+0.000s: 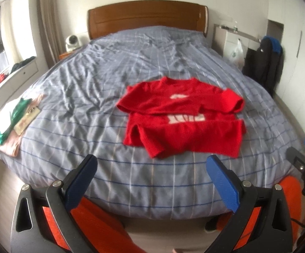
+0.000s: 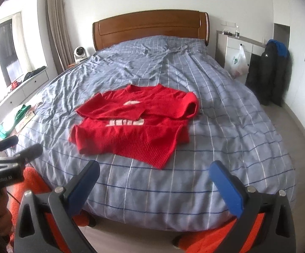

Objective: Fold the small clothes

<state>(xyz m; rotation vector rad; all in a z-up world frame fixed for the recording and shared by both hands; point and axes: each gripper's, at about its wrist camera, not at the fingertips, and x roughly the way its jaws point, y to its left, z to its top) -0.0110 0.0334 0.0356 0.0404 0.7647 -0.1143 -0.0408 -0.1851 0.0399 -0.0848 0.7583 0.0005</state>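
- A red sweater (image 2: 131, 122) is seen lying on the checked bedcover (image 2: 215, 126), sleeves folded across its white-lettered front.
- The right gripper (image 2: 154, 175) is held below the sweater, apart from it, jaws spread wide and empty.
- The left gripper (image 2: 15, 149) is glimpsed left of the sweater.
- Folded clothes (image 2: 15, 118) are stacked further left.
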